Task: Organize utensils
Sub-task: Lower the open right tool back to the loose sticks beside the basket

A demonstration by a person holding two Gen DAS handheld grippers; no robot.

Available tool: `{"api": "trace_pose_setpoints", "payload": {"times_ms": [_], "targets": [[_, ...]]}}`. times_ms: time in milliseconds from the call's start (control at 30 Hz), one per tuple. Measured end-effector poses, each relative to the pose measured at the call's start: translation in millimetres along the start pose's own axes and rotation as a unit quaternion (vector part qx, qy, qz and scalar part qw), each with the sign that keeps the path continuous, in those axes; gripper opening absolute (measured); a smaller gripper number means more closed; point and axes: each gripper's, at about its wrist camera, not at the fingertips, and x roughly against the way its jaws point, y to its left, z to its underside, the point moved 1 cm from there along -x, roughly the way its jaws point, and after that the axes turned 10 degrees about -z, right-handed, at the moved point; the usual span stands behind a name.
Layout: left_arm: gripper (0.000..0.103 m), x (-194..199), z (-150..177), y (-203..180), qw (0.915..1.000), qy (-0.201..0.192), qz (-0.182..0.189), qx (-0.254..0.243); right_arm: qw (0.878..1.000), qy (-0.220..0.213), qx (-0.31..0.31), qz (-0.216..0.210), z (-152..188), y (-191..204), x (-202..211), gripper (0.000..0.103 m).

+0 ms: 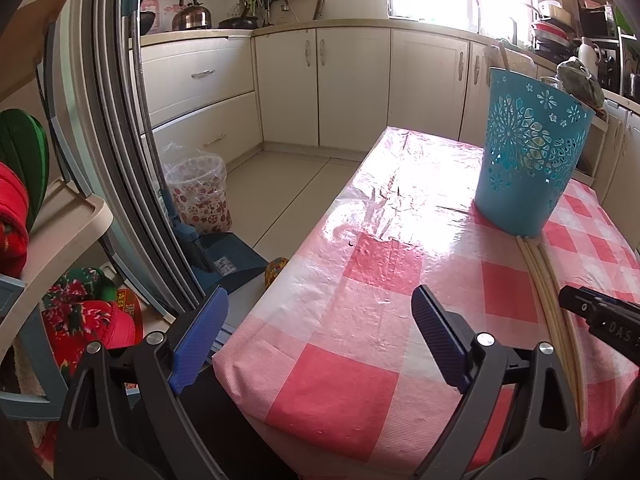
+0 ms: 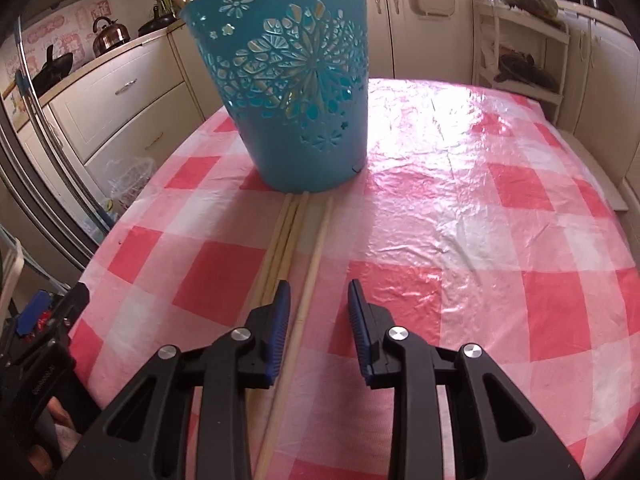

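The chopsticks' near ends run hidden under the right gripper; 1 lies between its half-open, empty jaws. The left gripper gapes wide, empty, over the tabletop's left edge.

You have a teal-blue basket with cut-out flower and snowflake patterns standing on a tablecloth checked in red, pink and white. Pale cream-coloured chopsticks lie on the checks. Your right gripper is black with dark blue pads, and your left gripper has the same black body and blue pads. Off the table's left side you see a white bin dotted with red flowers, and beige cabinets
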Motion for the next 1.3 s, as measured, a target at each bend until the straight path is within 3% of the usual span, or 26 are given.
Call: {"api": "trace_pose_setpoints", "payload": {"times_ms": [167,333,467,800,1133,1233,1300], "targets": [[0.089,11,-15,-9,0.999,0.003,0.044,0.005,1.0,0.01,0.008,0.002,0,-10,3,0.014],[0.089,10,-25,-53,0.9927,0.044,0.108,-0.028,1.0,0.006,0.001,-0.001,6,-32,16,0.012],[0.089,7,-26,-93,0.9871,0.069,0.127,-0.068,1.0,-0.003,-0.013,-0.02,11,-46,23,0.01],[0.089,-14,-15,-135,0.9795,0.119,0.107,-0.123,0.998,-0.013,-0.029,-0.049,11,-54,25,0.01],[0.085,-20,-13,-139,0.9797,0.122,0.089,-0.131,0.997,-0.013,-0.04,-0.063,11,-58,26,0.011],[0.072,-18,-14,-142,0.9788,0.117,0.098,-0.137,0.997,-0.015,-0.041,-0.063,10,-58,26,0.012],[0.051,-13,-13,-143,0.9766,0.108,0.112,-0.148,0.997,-0.016,-0.04,-0.061,10,-58,25,0.012]]}}
